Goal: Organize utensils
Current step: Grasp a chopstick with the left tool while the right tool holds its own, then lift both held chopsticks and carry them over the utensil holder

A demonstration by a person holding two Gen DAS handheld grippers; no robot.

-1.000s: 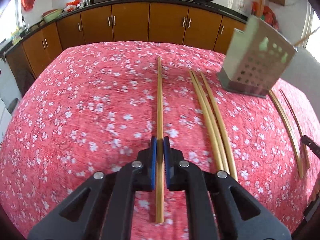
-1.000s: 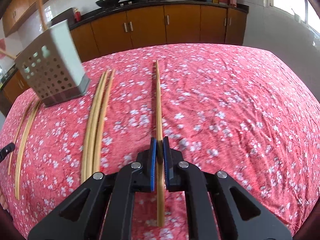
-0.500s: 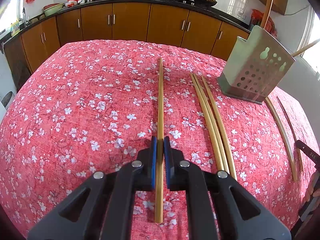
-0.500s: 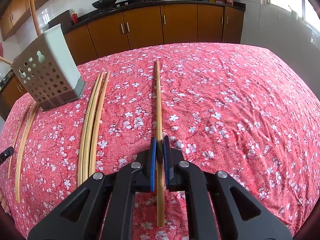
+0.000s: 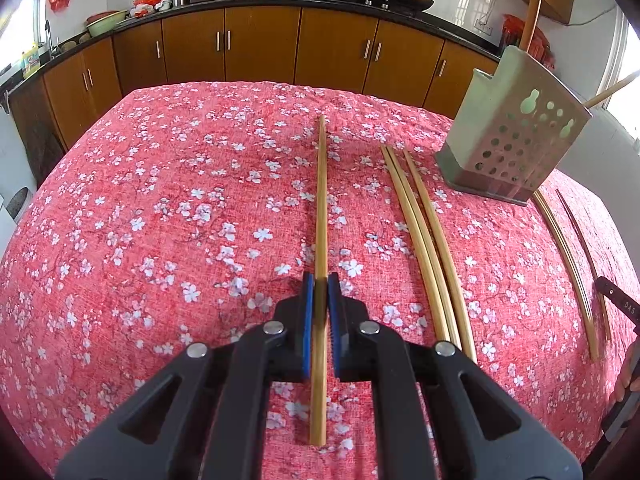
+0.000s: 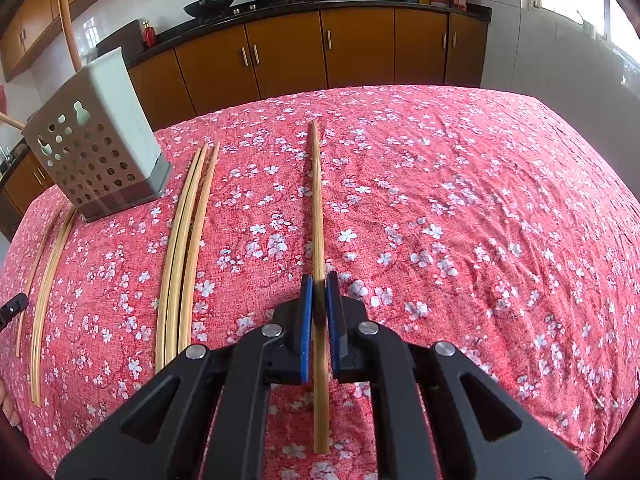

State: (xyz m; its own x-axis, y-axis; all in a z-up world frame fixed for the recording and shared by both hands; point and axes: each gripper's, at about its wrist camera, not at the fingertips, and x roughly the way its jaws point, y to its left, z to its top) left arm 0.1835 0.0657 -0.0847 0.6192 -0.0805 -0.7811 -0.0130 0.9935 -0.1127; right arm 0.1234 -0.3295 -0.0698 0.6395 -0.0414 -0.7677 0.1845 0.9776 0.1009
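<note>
Beside the holder (image 5: 516,136) we find both grippers, left (image 5: 319,292) and right (image 6: 319,292), each clenched on one chopstick (image 5: 321,200) (image 6: 317,200), apparently held lengthwise for insertion.

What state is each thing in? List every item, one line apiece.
left gripper: shut on a chopstick.
left chopstick: clamped, pointing forward over the cloth.
right gripper: shut on a chopstick.
right chopstick: clamped, pointing forward.
utensil holder: standing on the cloth, two sticks poking out of its top.
three loose chopsticks: lying flat, side by side.
far chopsticks: lying flat past the holder.
tablecloth: spread, slightly wrinkled.
</note>
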